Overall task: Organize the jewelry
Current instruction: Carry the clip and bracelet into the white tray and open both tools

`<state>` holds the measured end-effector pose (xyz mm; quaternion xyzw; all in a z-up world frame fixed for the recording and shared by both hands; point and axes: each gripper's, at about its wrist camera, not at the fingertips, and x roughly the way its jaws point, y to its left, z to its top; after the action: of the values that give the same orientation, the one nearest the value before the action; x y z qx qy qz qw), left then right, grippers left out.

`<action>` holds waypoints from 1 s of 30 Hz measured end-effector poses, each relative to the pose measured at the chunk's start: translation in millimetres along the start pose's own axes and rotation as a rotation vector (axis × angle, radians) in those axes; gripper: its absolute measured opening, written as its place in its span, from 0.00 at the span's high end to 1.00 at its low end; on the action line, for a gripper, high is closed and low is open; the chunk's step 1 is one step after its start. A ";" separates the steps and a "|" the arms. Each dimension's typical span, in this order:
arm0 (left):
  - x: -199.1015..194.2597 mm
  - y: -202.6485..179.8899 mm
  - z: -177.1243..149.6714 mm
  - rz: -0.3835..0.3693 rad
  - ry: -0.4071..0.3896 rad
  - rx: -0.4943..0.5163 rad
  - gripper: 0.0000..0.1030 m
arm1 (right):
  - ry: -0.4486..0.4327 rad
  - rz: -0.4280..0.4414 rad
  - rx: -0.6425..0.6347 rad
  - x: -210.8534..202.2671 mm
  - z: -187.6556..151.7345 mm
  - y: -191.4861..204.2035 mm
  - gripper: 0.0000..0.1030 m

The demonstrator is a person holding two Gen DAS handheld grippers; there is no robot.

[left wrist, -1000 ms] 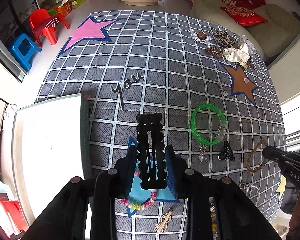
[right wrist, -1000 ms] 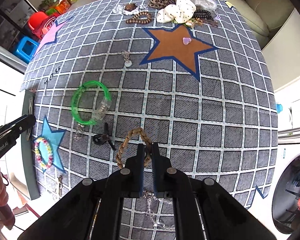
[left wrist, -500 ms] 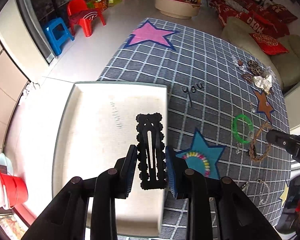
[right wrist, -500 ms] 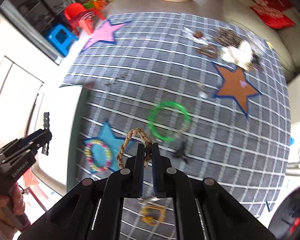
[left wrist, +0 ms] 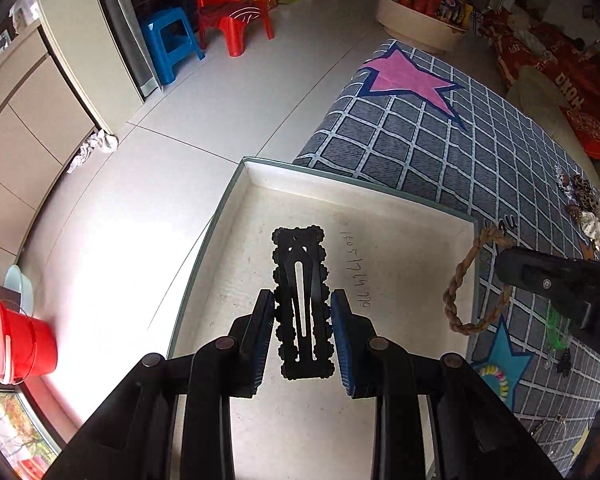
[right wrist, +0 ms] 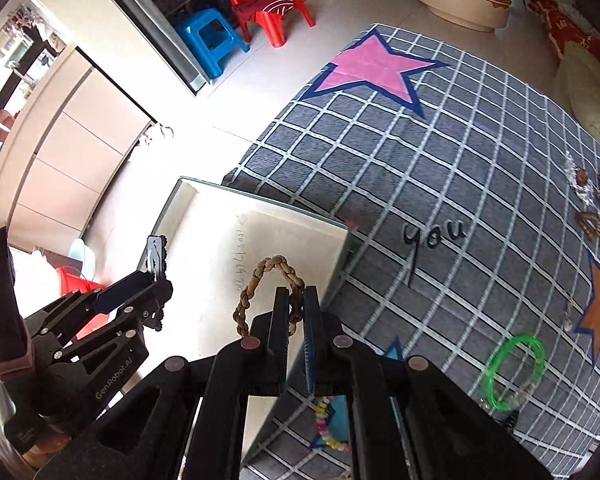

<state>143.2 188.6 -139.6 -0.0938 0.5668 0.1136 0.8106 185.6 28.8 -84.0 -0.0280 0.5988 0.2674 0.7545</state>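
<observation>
Both grippers now over tray point(left wrist: 236, 200); left gripper point(left wrist: 303, 330) pinches hair clip point(left wrist: 302, 300); right gripper point(right wrist: 296, 330) pinches braided bracelet point(right wrist: 256, 288) (dangling).

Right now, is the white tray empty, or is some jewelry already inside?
Empty, as far as visible: the white tray shows only bare floor with handwriting. The black hair clip and braided bracelet are held above it in the grippers.

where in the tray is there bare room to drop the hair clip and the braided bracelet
The tray floor shows nothing lying on it, only handwriting beside the clip, which the left gripper holds above it. The bracelet, in the right gripper, hangs near the rug-side wall. The rug beyond that wall is crowded with jewelry.
</observation>
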 end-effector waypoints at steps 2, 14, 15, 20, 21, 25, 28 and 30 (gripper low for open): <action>13.3 1.8 1.1 0.011 0.017 -0.006 0.65 | 0.013 -0.002 -0.010 13.3 5.7 5.6 0.93; 48.8 -5.9 -4.6 0.068 0.047 0.028 0.65 | 0.085 -0.028 -0.012 74.9 18.9 -0.2 0.93; 48.9 -6.7 -4.3 0.072 0.046 0.033 0.64 | 0.089 -0.030 -0.011 77.7 18.8 -0.8 0.93; 48.1 -10.2 -2.4 0.110 0.035 0.064 0.62 | 0.120 -0.040 -0.002 88.1 16.3 -3.9 0.93; 48.0 -10.2 -2.0 0.126 0.035 0.067 0.49 | 0.113 -0.038 -0.001 87.2 15.6 -4.4 0.93; 39.5 -8.3 -3.1 0.146 0.012 0.054 0.12 | 0.124 -0.044 -0.016 87.1 16.2 -3.0 0.92; 34.3 -7.7 -4.1 0.147 0.013 0.057 0.12 | 0.119 -0.032 -0.004 84.3 18.0 -4.2 0.91; 29.7 -7.4 -5.9 0.158 0.008 0.059 0.12 | 0.110 -0.023 0.004 78.6 19.1 -5.3 0.86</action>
<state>150.0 182.2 -169.3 -0.0254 0.5786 0.1600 0.7994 215.8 60.2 -152.3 -0.0480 0.6393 0.2559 0.7236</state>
